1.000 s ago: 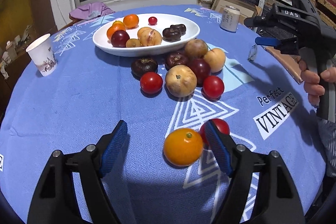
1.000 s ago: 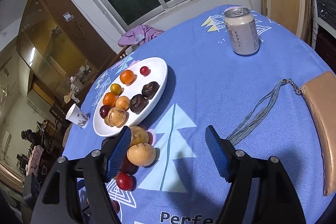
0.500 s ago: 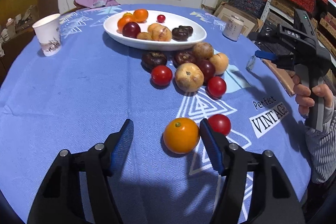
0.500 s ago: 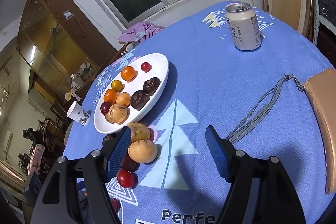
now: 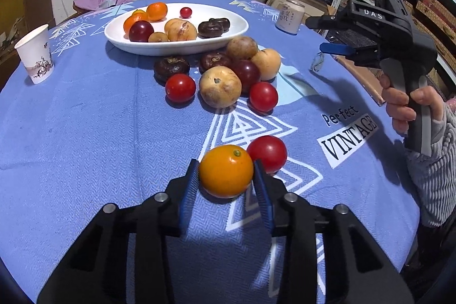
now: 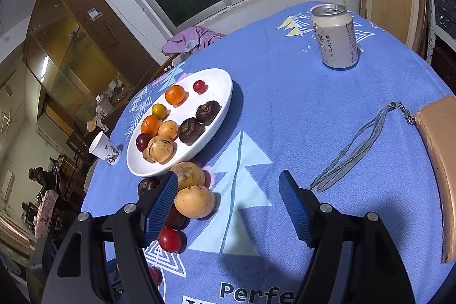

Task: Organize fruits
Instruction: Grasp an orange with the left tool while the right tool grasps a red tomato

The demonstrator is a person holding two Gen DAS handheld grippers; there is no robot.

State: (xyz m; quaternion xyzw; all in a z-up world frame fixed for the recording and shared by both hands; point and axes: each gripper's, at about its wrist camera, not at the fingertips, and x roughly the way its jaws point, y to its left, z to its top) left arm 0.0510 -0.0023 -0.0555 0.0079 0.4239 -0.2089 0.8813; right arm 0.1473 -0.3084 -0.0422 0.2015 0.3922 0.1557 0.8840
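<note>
My left gripper (image 5: 225,175) is shut on an orange (image 5: 226,170) near the front of the blue tablecloth, with a red tomato (image 5: 267,153) right behind it. A pile of loose fruit (image 5: 221,86) lies mid-table in front of a white oval plate (image 5: 182,47) that holds several fruits. My right gripper (image 6: 228,207) is open and empty, held above the cloth right of the pile; it also shows in the left wrist view (image 5: 336,47). In the right wrist view the plate (image 6: 219,116) and a yellow-brown fruit (image 6: 195,201) lie by the left finger.
A paper cup (image 5: 35,57) stands at the left edge. A drink can (image 6: 335,37) stands at the far right of the table. A grey strap (image 6: 350,150) and a tan leather item (image 6: 439,155) lie on the right side.
My left gripper moved forward and its jaws closed on the orange, which lay free between them before. The right gripper drifted slightly, still open.
</note>
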